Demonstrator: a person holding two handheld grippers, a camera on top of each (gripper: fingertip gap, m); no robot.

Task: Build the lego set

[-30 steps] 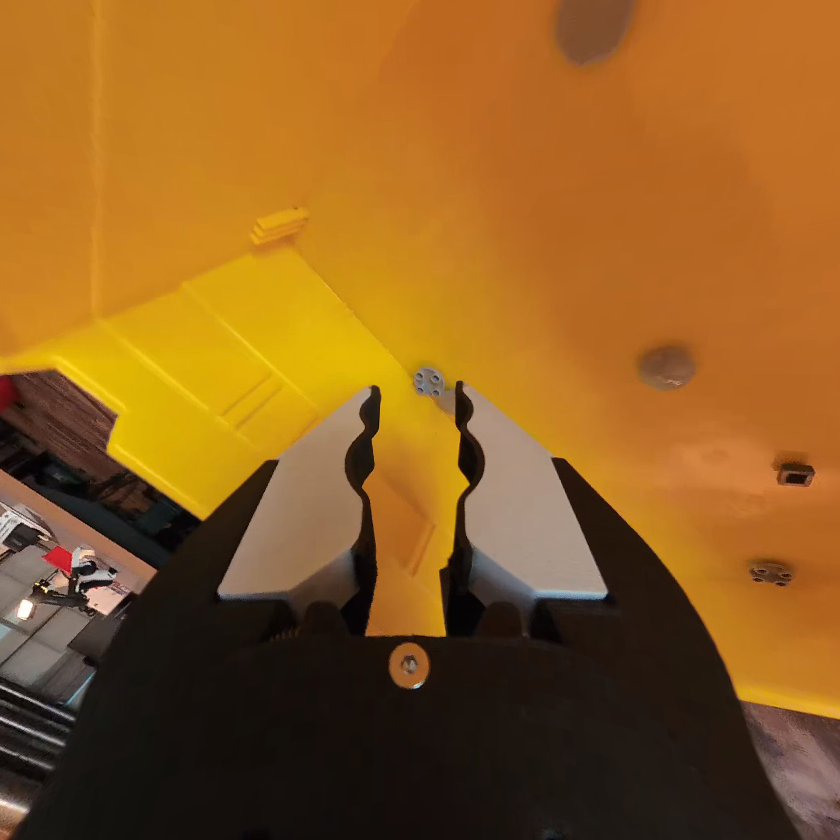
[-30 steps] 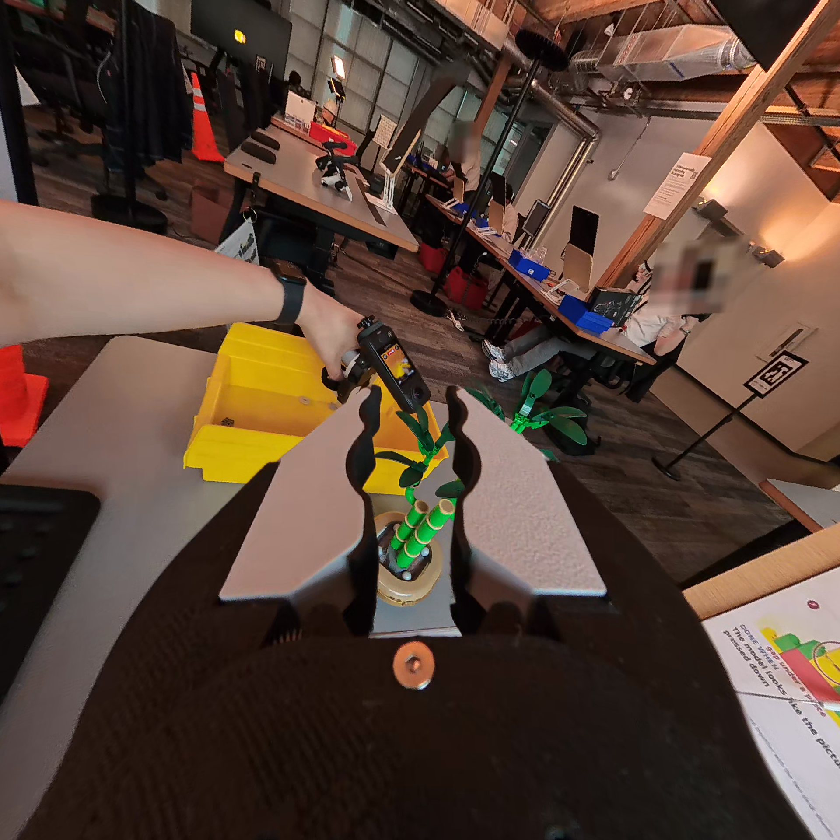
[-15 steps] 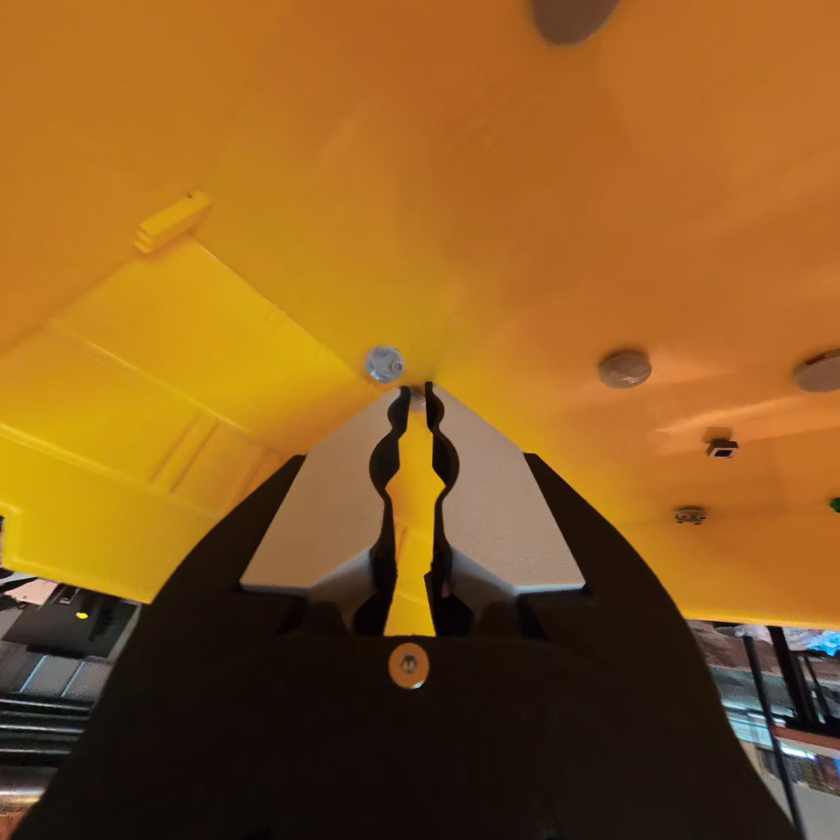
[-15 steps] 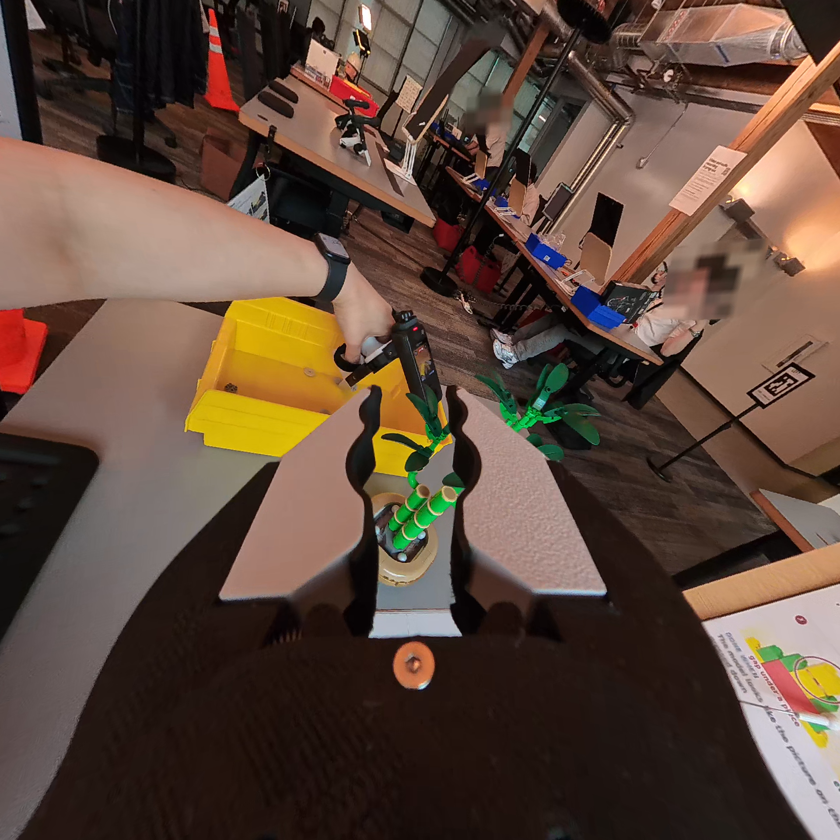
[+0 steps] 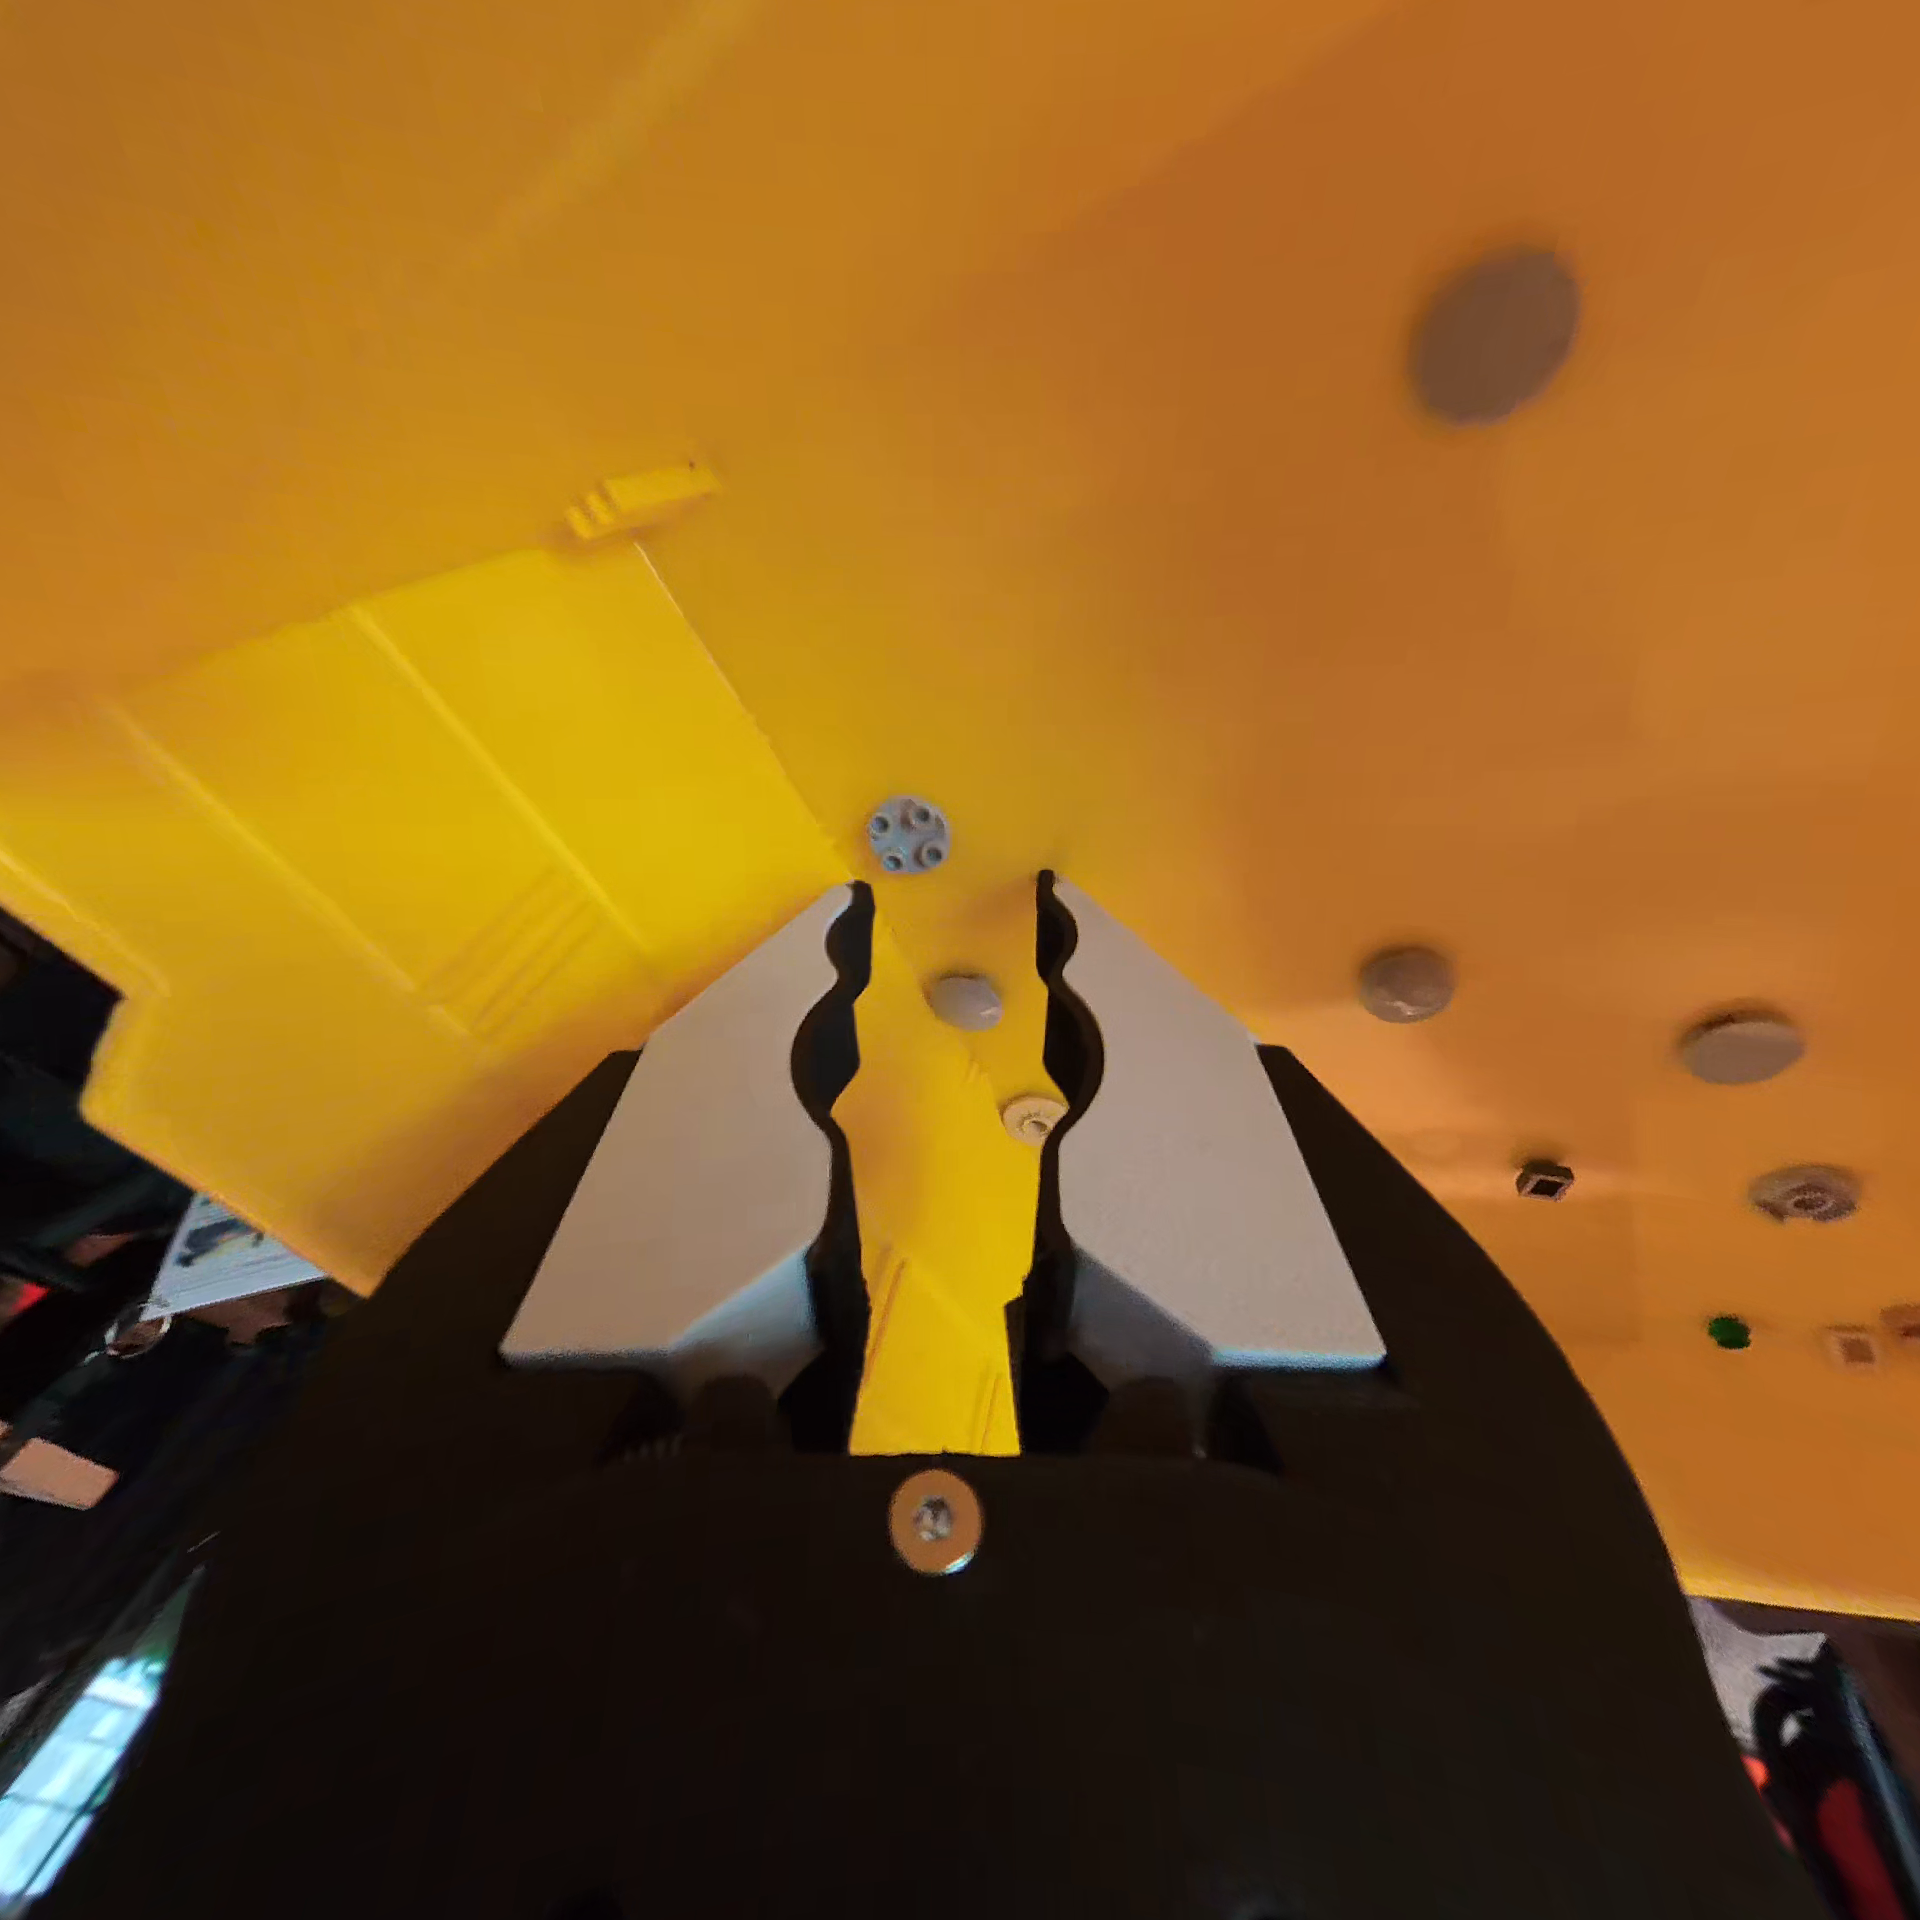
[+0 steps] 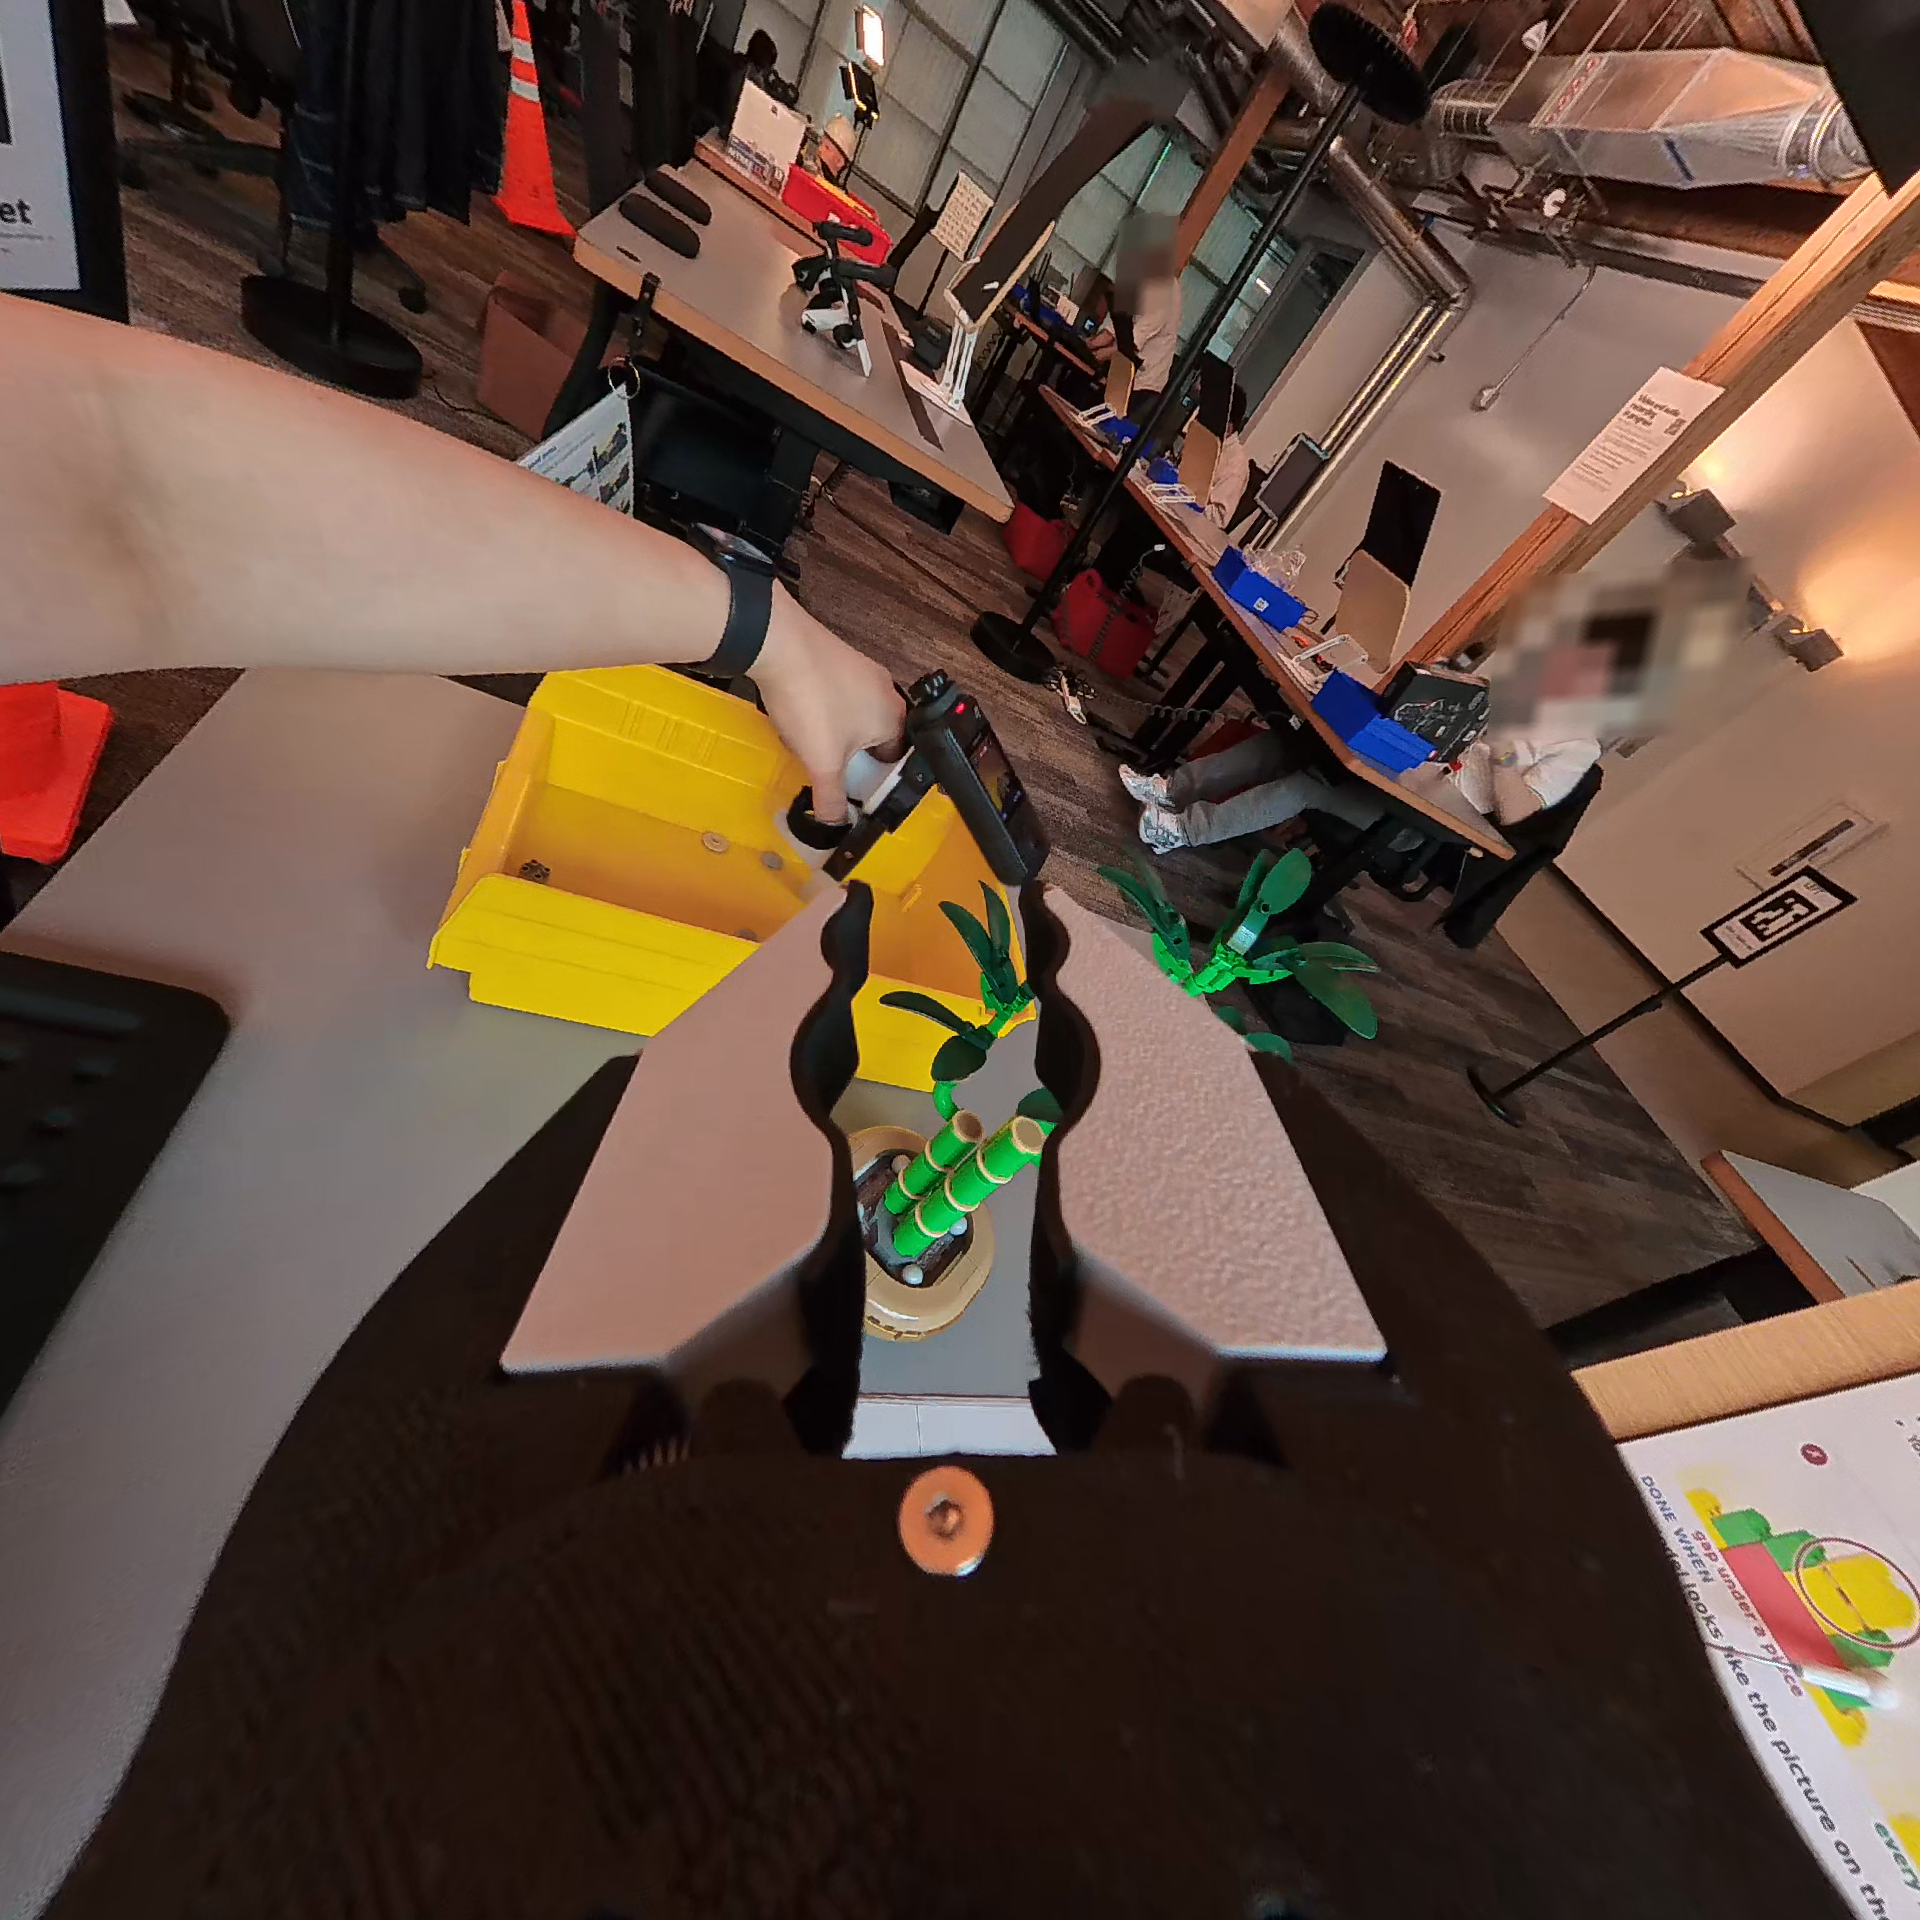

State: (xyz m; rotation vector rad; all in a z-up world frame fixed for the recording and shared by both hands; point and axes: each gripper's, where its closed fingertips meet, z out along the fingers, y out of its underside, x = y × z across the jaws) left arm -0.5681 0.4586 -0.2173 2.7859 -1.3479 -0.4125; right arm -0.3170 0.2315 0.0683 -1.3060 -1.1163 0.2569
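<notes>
My left gripper (image 5: 951, 883) is open inside the yellow bin (image 5: 1143, 520), near a corner. A smooth grey round tile (image 5: 966, 1001) and a small pale round piece (image 5: 1032, 1120) lie between its fingers, not gripped. A grey studded round plate (image 5: 907, 834) lies just beyond the tips. My right gripper (image 6: 943, 896) is open and empty above the lego bamboo model (image 6: 961, 1169) in its tan pot (image 6: 925, 1283). The right wrist view shows the bin (image 6: 623, 831) farther back, with a hand holding the left gripper (image 6: 883, 800) in it.
More grey round tiles (image 5: 1405, 982) and small dark and green pieces (image 5: 1727, 1332) lie on the bin floor. Loose green leaf assemblies (image 6: 1236, 945) lie right of the bin. An instruction sheet (image 6: 1818, 1610) is at front right and a black pad (image 6: 83, 1122) at left. The tips of one gripper are about 45 centimetres away from the tips of the other.
My left gripper closed at the bin corner half a second ago, then opened and drew back; the smooth grey tile now lies between its fingers. My right gripper stayed open, shifting slightly.
</notes>
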